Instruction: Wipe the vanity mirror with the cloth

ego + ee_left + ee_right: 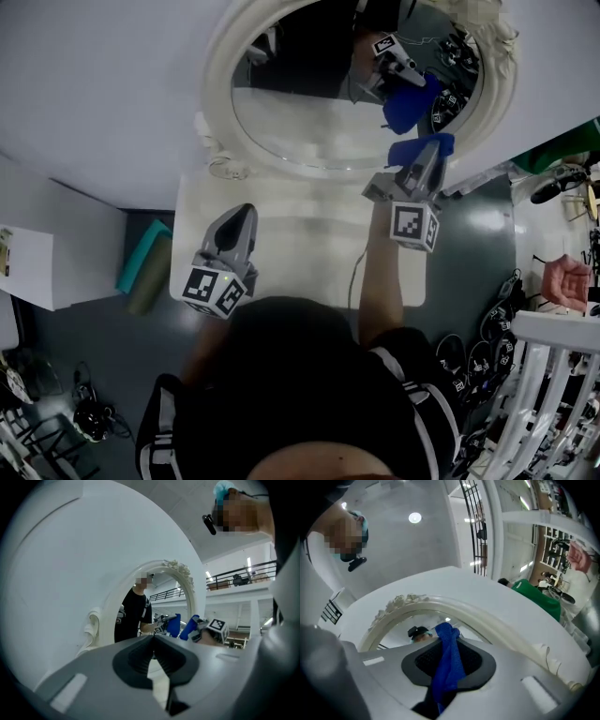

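The oval vanity mirror (328, 112) in its ornate white frame (217, 84) stands at the back of a white table (300, 225). My right gripper (427, 159) is shut on a blue cloth (420, 148), which it holds against the lower right of the glass; the cloth's reflection (409, 101) shows just above. In the right gripper view the cloth (449, 660) hangs clamped between the jaws, below the frame (440, 603). My left gripper (244, 216) hovers over the table's left part, shut with nothing in it. Its view shows the mirror (161, 604) ahead and the cloth (187, 626).
A teal item (142, 251) lies on the dark floor left of the table, with a white surface (37, 267) further left. Green material (562, 145), cables and a white rack (553, 375) crowd the right side. A person's hand (567, 281) shows at the right edge.
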A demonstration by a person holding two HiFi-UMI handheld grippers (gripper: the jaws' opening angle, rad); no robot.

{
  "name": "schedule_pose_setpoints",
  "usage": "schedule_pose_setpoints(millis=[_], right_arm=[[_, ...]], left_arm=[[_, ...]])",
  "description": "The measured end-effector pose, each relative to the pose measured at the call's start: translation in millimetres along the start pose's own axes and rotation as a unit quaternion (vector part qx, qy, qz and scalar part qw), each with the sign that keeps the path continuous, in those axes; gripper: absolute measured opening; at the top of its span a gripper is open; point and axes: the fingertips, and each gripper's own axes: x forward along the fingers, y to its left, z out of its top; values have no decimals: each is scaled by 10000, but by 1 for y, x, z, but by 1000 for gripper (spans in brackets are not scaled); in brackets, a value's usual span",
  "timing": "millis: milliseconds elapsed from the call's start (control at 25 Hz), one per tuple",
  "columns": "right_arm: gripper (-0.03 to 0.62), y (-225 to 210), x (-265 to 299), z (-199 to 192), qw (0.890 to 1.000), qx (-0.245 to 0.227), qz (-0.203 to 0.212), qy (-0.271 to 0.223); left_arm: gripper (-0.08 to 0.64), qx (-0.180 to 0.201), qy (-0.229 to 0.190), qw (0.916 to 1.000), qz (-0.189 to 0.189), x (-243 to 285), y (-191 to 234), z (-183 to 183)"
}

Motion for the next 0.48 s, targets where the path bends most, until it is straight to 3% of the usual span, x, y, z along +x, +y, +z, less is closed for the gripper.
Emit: schedule_pose_setpoints(millis=[160,480], right_arm=[[60,-28,28,10,9994,-126,-307,-89],[61,-19,62,13,9999,-133,-98,33]], left_arm=[[11,26,2,10000,-6,1,-1,-1],[11,41,-30,9999,97,-1,3,3]])
